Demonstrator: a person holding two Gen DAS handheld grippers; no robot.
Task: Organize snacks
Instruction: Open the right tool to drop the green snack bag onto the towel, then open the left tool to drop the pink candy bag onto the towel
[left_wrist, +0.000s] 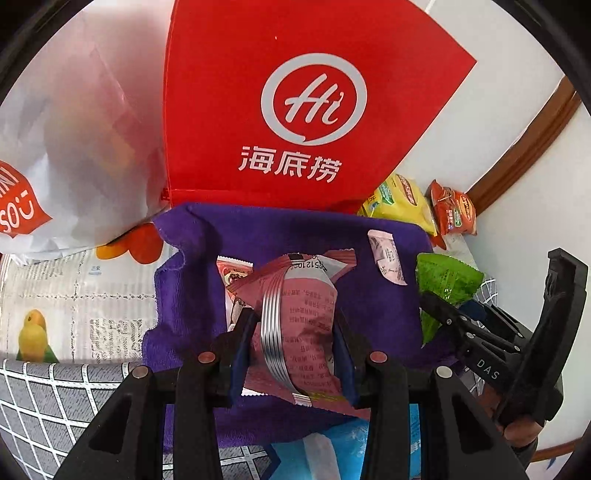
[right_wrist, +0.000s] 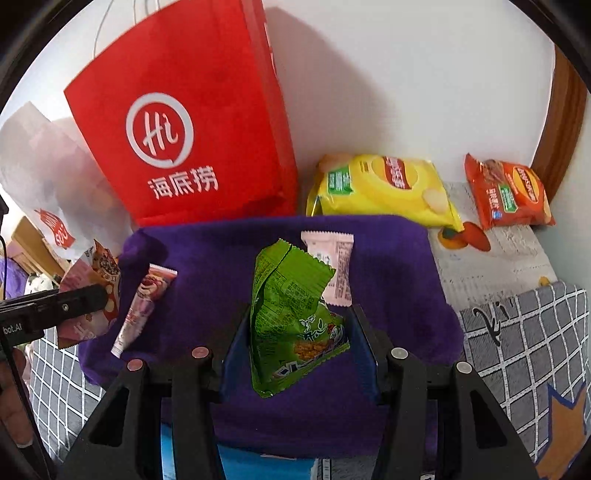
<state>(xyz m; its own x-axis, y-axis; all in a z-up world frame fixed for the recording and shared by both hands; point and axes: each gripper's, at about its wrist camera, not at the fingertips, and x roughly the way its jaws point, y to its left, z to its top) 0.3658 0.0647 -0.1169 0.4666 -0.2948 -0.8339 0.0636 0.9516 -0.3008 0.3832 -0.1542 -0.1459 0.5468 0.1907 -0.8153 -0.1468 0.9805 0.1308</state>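
Pinched in the left gripper (left_wrist: 291, 343), a pink snack packet (left_wrist: 303, 314) hangs over the purple cloth (left_wrist: 369, 295). Beside it the right gripper (right_wrist: 299, 347) clamps a green snack packet (right_wrist: 291, 314); yellow chip bag (right_wrist: 384, 188) and orange chip bag (right_wrist: 509, 195) lie beyond, right of the red bag (right_wrist: 184, 129)

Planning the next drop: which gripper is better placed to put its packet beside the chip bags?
Right, probably. The right gripper holds the green packet nearer the yellow chip bag; the left gripper, gripping the pink packet, sits farther away.
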